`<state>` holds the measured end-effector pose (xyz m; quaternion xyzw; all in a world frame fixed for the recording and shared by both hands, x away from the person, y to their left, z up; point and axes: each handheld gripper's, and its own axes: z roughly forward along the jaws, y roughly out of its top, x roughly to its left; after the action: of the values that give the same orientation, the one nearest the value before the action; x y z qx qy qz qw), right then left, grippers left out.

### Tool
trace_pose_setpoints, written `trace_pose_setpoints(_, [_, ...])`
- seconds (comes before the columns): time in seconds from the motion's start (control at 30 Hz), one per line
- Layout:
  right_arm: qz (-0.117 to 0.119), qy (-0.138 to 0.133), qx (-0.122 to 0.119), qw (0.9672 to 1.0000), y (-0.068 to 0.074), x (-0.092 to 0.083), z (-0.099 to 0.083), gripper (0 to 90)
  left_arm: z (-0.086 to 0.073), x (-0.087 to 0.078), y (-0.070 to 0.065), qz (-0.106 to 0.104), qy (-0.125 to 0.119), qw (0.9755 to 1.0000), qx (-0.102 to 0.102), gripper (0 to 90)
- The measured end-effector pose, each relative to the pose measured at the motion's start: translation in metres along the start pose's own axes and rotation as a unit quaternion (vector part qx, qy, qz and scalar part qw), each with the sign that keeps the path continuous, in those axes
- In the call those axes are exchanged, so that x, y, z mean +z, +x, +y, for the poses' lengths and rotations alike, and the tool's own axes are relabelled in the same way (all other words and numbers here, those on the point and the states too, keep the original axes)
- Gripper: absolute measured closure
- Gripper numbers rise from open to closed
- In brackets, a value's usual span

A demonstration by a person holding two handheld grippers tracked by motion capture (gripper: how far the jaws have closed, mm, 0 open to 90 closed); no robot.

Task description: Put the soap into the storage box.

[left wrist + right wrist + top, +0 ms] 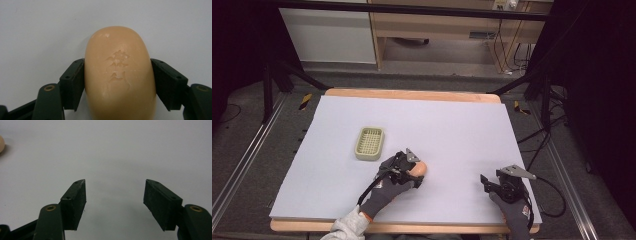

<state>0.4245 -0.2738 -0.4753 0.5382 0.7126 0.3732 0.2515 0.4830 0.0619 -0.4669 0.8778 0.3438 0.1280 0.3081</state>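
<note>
Seemingly soap bar (120,75) between left gripper (117,82) pads, touching both.

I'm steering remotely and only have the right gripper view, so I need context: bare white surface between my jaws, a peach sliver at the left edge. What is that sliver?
Observer: A peach soap bar, embossed on top, clamped between the left tool's jaws.
Operator: Anything else on the table?
Observer: A pale green slotted soap dish, beyond the left tool, with nothing in it.
Operator: Where's my tool relative to all that?
Observer: The right tool sits open near the table's near right corner, well apart from the soap.
</note>
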Motion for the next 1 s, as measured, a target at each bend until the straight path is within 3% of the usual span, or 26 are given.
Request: trace_pose_setpoints(1.0, [-0.001,-0.002,-0.002,1.0,0.0,-0.001,-0.001,33.8,0.0,-0.035,0.007,0.001,-0.028,0.9996,-0.005,31.1])
